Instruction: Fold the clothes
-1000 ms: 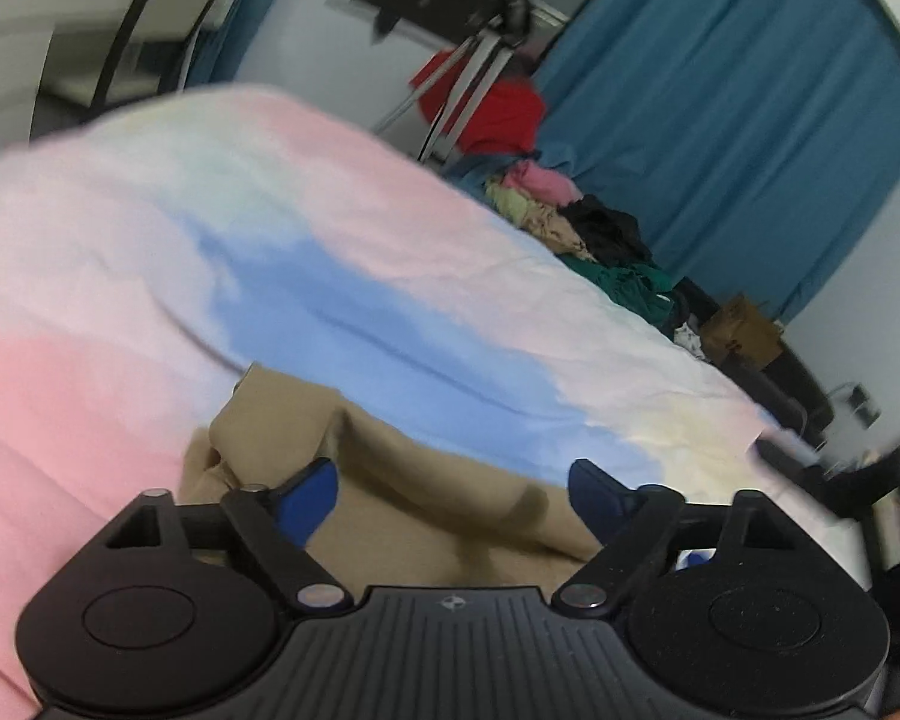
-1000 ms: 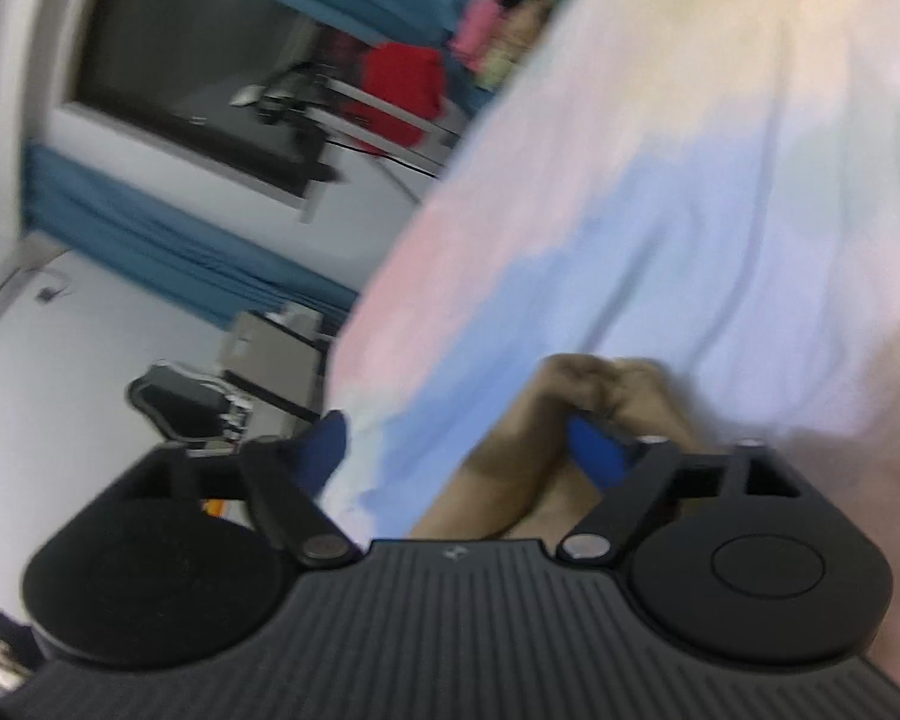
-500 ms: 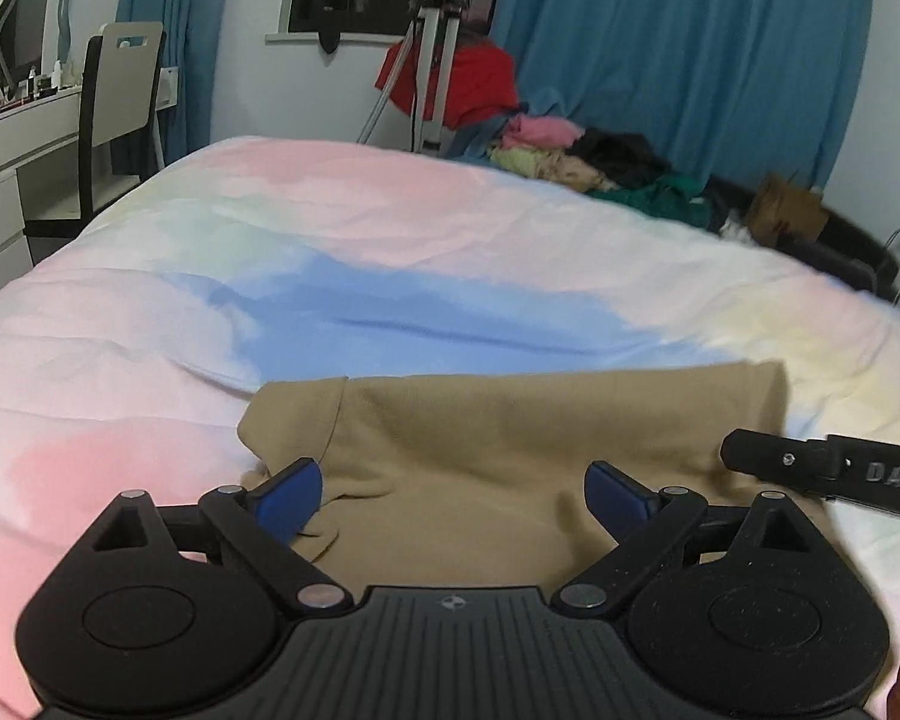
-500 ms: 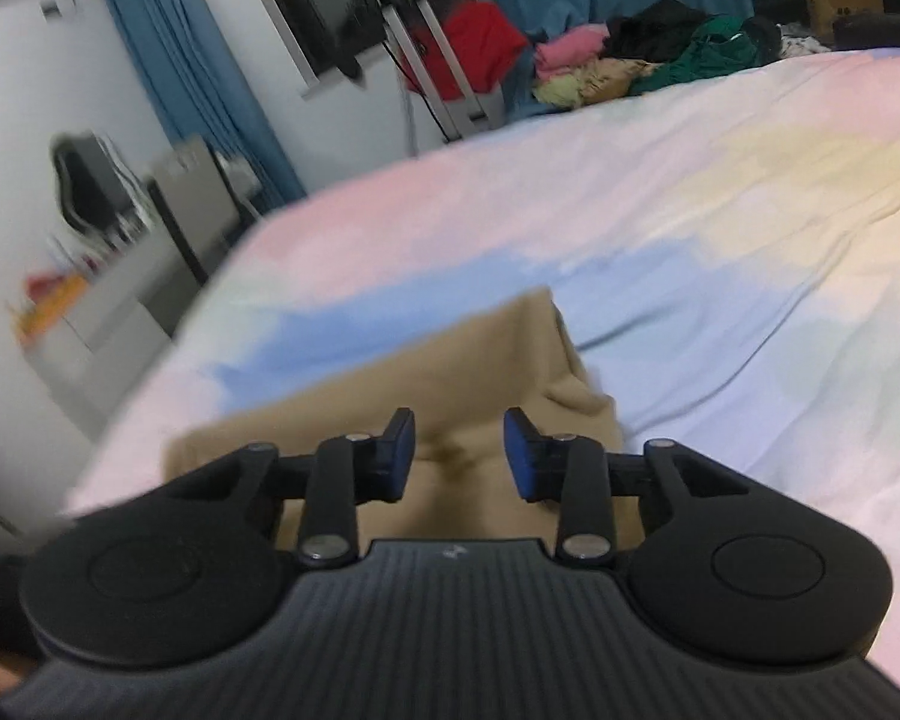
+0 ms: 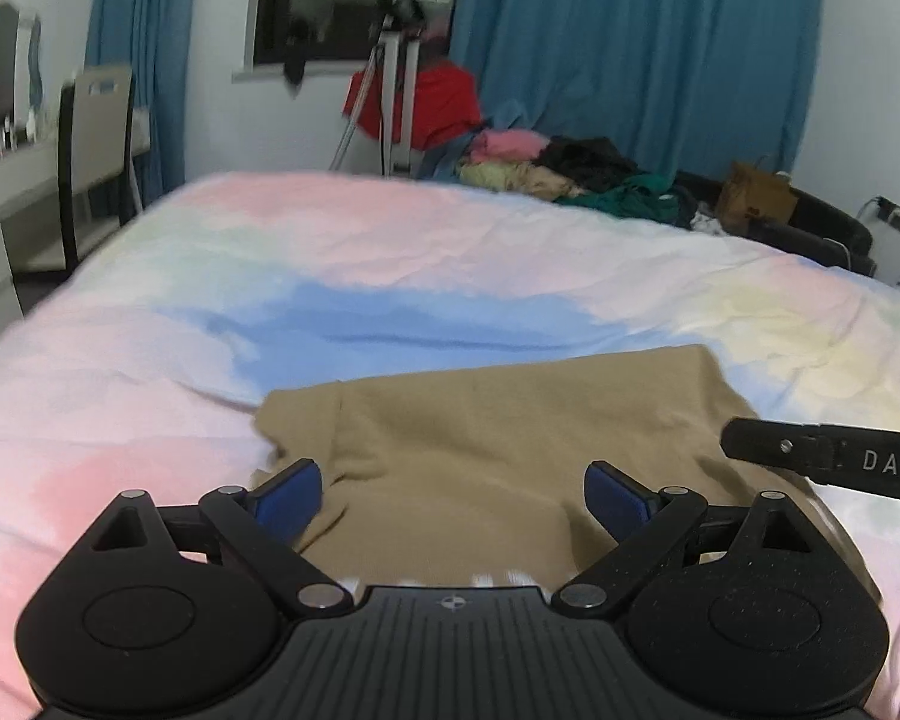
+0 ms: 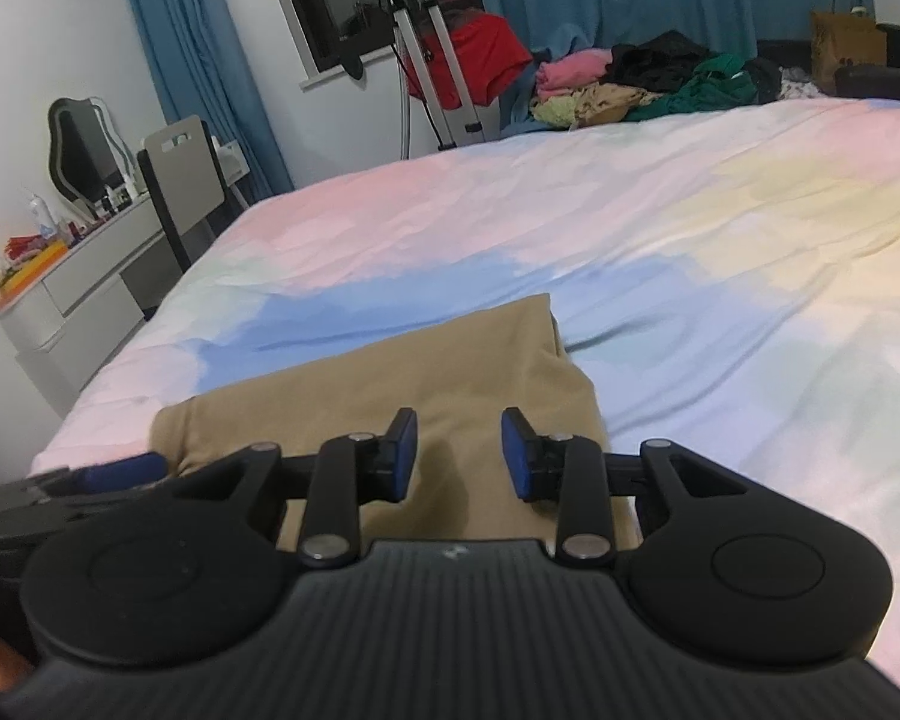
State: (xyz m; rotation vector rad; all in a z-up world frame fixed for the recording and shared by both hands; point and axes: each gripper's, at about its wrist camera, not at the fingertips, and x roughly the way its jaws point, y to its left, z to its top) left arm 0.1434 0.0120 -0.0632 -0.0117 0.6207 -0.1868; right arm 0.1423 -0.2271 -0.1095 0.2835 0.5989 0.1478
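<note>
Just one tan garment (image 5: 510, 450) on the bed (image 5: 390, 252), two tools.

A second ago both wrist views are tilted and blurred; now both sit level and look straight across the bed (image 5: 450, 252). Then the tan garment (image 5: 510, 450) lies bunched in a crumpled heap close under the left gripper (image 5: 453, 495); now it lies spread out flat on the bed, with a sleeve out to one side and a straight far edge. The right gripper (image 6: 459, 453) has wide jaws a second ago, with a fold of tan cloth against one pad; its jaws now stand much narrower and empty above the flat cloth. The right gripper's finger now shows at the edge of the left wrist view.
</note>
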